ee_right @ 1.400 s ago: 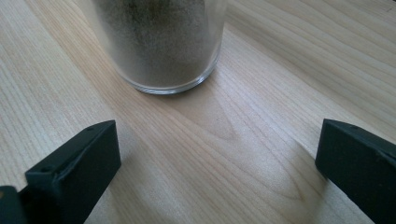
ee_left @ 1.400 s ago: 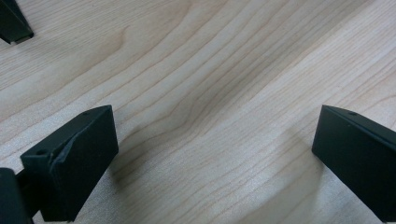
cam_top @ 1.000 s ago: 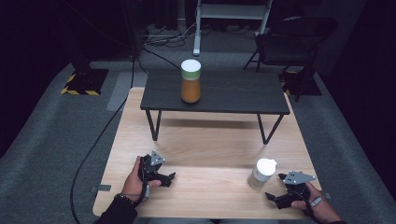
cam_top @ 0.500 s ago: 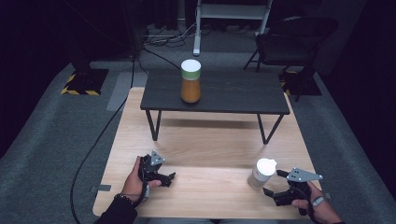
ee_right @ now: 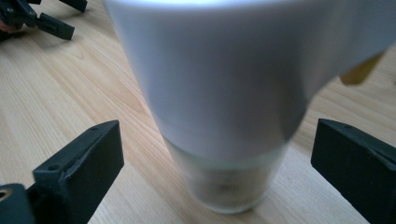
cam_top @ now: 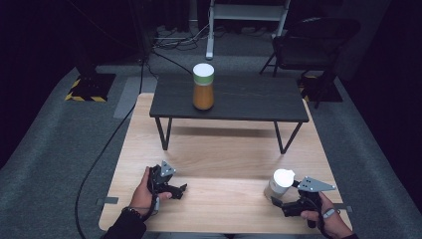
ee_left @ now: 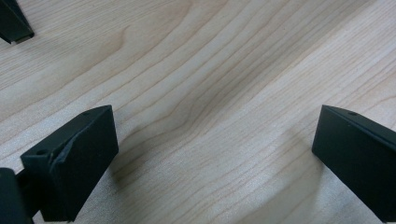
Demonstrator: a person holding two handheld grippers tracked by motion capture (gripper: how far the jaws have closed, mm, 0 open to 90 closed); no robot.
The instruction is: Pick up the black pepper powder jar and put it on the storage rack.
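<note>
A small clear jar with a white lid [cam_top: 280,183] [ee_right: 224,107] stands near the front right of the light wooden table [cam_top: 224,149]. My right gripper [cam_top: 282,198] [ee_right: 217,172] is open right in front of it, one jaw on each side of the jar's base, not touching it. At the front left my left gripper [cam_top: 180,190] [ee_left: 210,154] rests open on bare wood, nothing between its jaws. A tall jar of orange-brown contents with a white and green lid [cam_top: 203,86] stands on the low black table [cam_top: 249,102] at the back.
The black table's thin legs [cam_top: 163,133] stand on the wooden top. A black folding chair [cam_top: 308,45] is behind on the right, and a cable [cam_top: 107,144] runs over the grey carpet at the left. The left gripper [ee_right: 37,16] appears far off in the right gripper view.
My right gripper has moved forward and left toward the white-lidded jar, so its jaws now flank the jar. The left gripper has stayed put.
</note>
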